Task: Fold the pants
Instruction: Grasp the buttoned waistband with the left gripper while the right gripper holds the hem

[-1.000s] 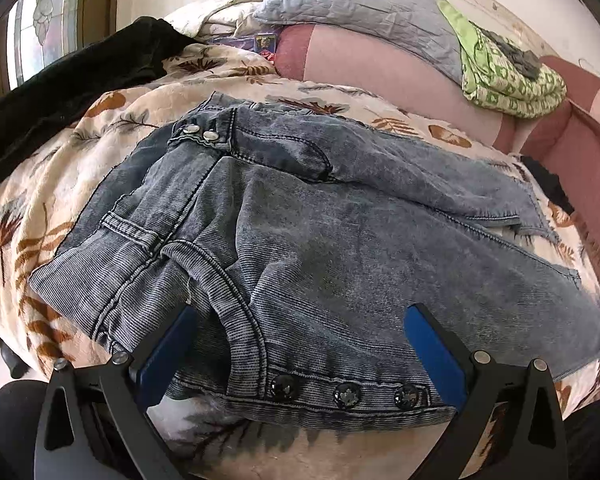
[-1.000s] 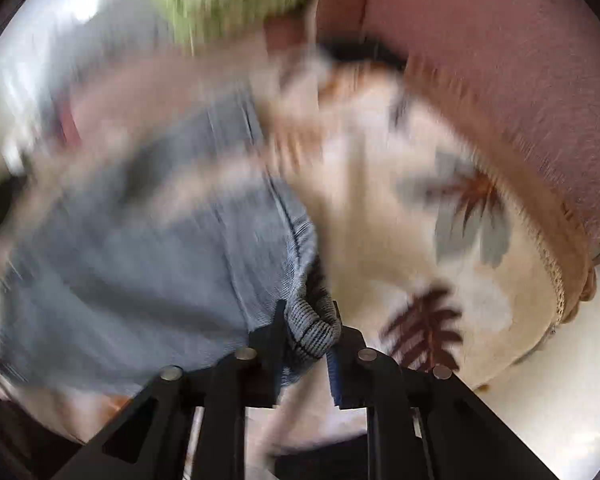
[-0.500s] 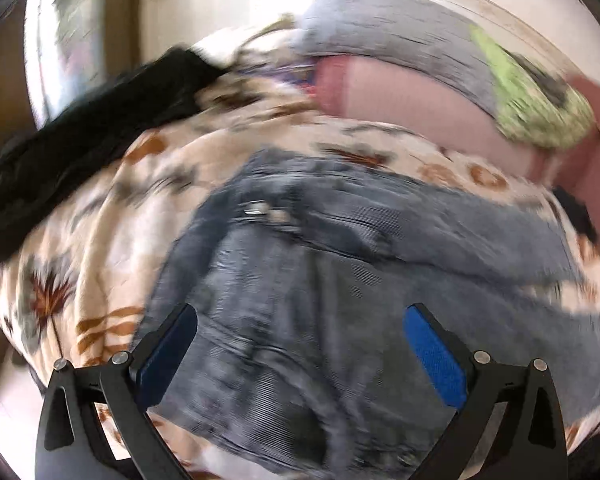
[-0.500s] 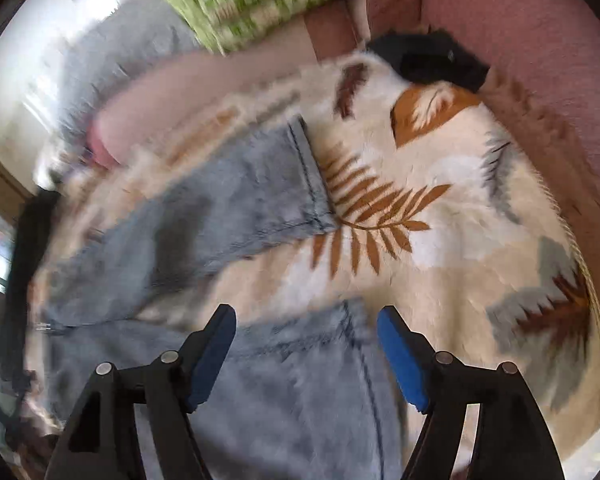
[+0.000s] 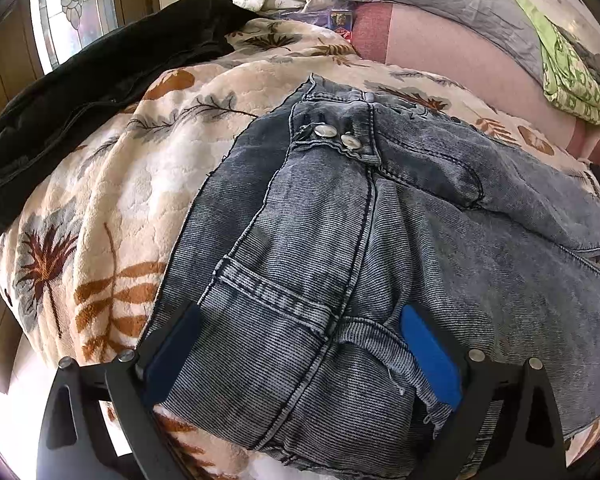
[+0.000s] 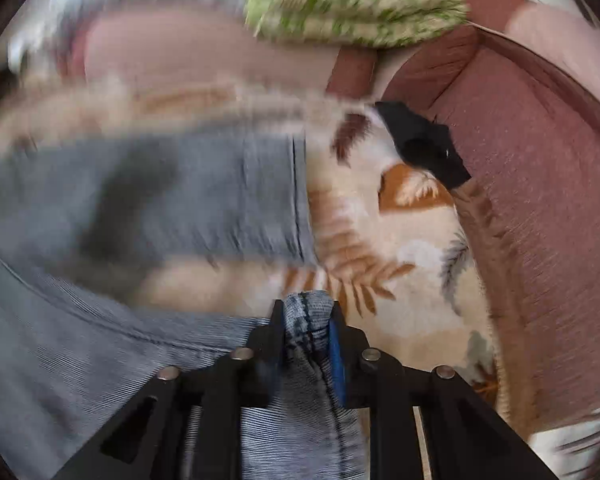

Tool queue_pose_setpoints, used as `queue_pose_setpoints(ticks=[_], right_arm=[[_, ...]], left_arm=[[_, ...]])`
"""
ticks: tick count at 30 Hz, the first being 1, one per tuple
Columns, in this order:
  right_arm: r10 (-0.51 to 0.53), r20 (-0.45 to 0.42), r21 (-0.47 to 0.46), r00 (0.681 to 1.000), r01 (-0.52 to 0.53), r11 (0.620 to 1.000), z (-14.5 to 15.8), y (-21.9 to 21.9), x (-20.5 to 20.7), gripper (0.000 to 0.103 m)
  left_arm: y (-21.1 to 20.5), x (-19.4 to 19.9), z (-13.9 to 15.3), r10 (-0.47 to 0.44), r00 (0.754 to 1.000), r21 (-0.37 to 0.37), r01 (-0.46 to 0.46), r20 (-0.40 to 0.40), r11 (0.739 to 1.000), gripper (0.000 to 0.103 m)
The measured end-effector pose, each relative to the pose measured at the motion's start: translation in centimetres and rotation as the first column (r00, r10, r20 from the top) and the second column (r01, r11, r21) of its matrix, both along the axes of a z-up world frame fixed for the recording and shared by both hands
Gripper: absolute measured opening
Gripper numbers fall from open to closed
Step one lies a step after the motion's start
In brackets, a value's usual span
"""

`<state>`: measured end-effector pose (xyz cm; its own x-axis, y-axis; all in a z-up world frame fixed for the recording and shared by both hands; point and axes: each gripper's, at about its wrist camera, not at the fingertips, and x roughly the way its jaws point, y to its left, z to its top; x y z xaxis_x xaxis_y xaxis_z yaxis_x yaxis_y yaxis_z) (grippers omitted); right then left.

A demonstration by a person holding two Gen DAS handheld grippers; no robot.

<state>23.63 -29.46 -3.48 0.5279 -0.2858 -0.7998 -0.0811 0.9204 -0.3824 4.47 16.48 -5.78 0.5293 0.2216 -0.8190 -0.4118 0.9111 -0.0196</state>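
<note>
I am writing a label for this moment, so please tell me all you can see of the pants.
The pants are grey-blue washed denim with fine ribbing, dark stitched seams, a pocket and two metal buttons at the waistband. They lie crumpled, partly folded, on the leaf-print blanket. The left claw stands open around the near edge. The right claw has just closed on a bunched seam.

Grey-blue washed denim pants (image 5: 340, 240), rumpled flat on leaf-print blanket, waistband with two metal buttons up top, one hem end bunched and pinched
</note>
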Motion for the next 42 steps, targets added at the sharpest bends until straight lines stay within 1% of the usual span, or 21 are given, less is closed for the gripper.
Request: queue_pose_setpoints(ticks=[1, 3, 5, 8, 11, 13, 14, 15, 17, 18, 19, 22, 25, 29, 32, 33, 36, 38, 39, 40, 42], right_arm=[[-0.017, -0.088, 0.007, 0.996, 0.017, 1.0, -2.0, -0.7, 0.8, 0.03], [-0.05, -0.044, 0.09, 0.998, 0.054, 0.995, -1.4, -2.1, 0.5, 0.036], [-0.088, -0.01, 0.19, 0.996, 0.088, 0.978, 0.7, -3.2, -0.1, 0.057], [-0.063, 0.079, 0.261, 0.995, 0.041, 0.964, 3.9, -2.8, -1.6, 0.059], [-0.006, 0.091, 0.407, 0.996, -0.031, 0.913, 4.6, -2.3, -4.1, 0.069], [0.054, 0.022, 0.496, 0.998, -0.058, 0.867, 2.6, -2.3, -4.3, 0.07], [0.078, -0.082, 0.522, 0.994, -0.024, 0.852, 0.1, -2.4, -3.7, 0.076], [0.079, -0.203, 0.52, 0.976, 0.039, 0.853, -2.6, -2.7, -2.7, 0.077], [0.087, -0.145, 0.492, 0.986, -0.005, 0.871, -2.5, -2.1, -3.1, 0.079], [0.093, -0.151, 0.481, 0.984, -0.009, 0.876, -1.9, -1.6, -3.1, 0.079], [0.099, -0.15, 0.496, 0.984, -0.011, 0.868, -1.5, -1.4, -2.9, 0.079], [0.093, -0.112, 0.556, 0.989, -0.016, 0.831, 0.0, -1.7, -1.9, 0.079], [0.025, -0.054, 0.558, 0.998, 0.009, 0.83, 1.4, -3.2, 0.9, 0.079], [-0.061, -0.051, 0.617, 0.997, 0.079, 0.783, 2.0, -5.3, 4.5, 0.079], [-0.107, -0.077, 0.624, 0.991, 0.132, 0.77, 2.6, -7.2, 6.8, 0.079], [-0.12, -0.081, 0.624, 0.989, 0.144, 0.768, 2.3, -7.6, 7.5, 0.079], [-0.164, -0.122, 0.633, 0.979, 0.205, 0.746, 1.1, -9.0, 9.6, 0.079], [-0.159, -0.17, 0.662, 0.973, 0.232, 0.712, -0.4, -9.2, 10.9, 0.078], [-0.144, -0.188, 0.672, 0.972, 0.234, 0.703, -1.0, -8.9, 11.3, 0.077], [-0.121, -0.213, 0.665, 0.969, 0.235, 0.709, -1.6, -8.3, 11.6, 0.068], [-0.115, -0.241, 0.568, 0.964, 0.236, 0.788, -2.2, -6.8, 12.0, 0.052]], left_arm=[[0.0, 0.0, 0.1, -0.001, 1.0, 0.003, 0.001, -0.001, 1.0, 0.099], [0.2, 0.0, 0.6, -0.002, 1.0, -0.013, 0.002, 0.01, 1.0, 0.099], [0.2, -0.7, 1.4, 0.001, 0.999, -0.033, 0.001, 0.053, 0.999, 0.099], [-0.2, -1.7, 3.2, -0.003, 0.99, -0.005, 0.004, 0.139, 1.0, 0.099], [-1.7, -2.5, 5.2, -0.057, 0.972, 0.049, 0.047, 0.228, 0.998, 0.099], [-2.9, -1.7, 4.4, -0.101, 0.983, 0.089, 0.088, 0.156, 0.992, 0.099], [-3.3, -0.6, 2.8, -0.111, 0.992, 0.085, 0.106, 0.051, 0.991, 0.099], [-3.2, 1.0, -0.2, -0.127, 0.986, 0.022, 0.131, -0.11, 0.991, 0.101], [-3.0, 0.8, 0.2, -0.111, 0.992, 0.031, 0.113, -0.06, 0.993, 0.102], [-2.8, 0.8, 1.1, -0.117, 0.991, 0.001, 0.118, -0.061, 0.993, 0.101], [-2.4, 0.7, 2.6, -0.126, 0.992, -0.027, 0.126, -0.006, 0.992, 0.101], [-0.7, 1.2, 5.9, -0.094, 0.99, -0.021, 0.097, 0.101, 0.995, 0.101], [2.6, 4.8, 7.3, -0.057, 0.99, -0.085, 0.068, 0.126, 0.994, 0.101], [5.3, 10.1, 5.5, -0.046, 0.998, -0.193, 0.055, 0.052, 0.98, 0.098], [5.7, 12.7, 3.5, -0.072, 0.997, -0.264, 0.066, -0.012, 0.962, 0.079], [5.8, 13.2, 2.9, -0.077, 0.997, -0.275, 0.066, -0.03, 0.959, 0.07], [5.7, 14.1, 1.7, -0.071, 0.996, -0.279, 0.052, -0.059, 0.959, 0.069], [5.3, 14.2, 1.6, -0.078, 0.995, -0.253, 0.06, -0.061, 0.966, 0.067], [5.0, 14.2, 1.6, -0.086, 0.994, -0.241, 0.068, -0.066, 0.968, 0.063], [4.8, 14.7, 1.5, -0.094, 0.993, -0.234, 0.076, -0.071, 0.969, 0.058], [4.1, 15.0, 1.5, -0.118, 0.989, -0.211, 0.096, -0.091, 0.973, 0.05]])
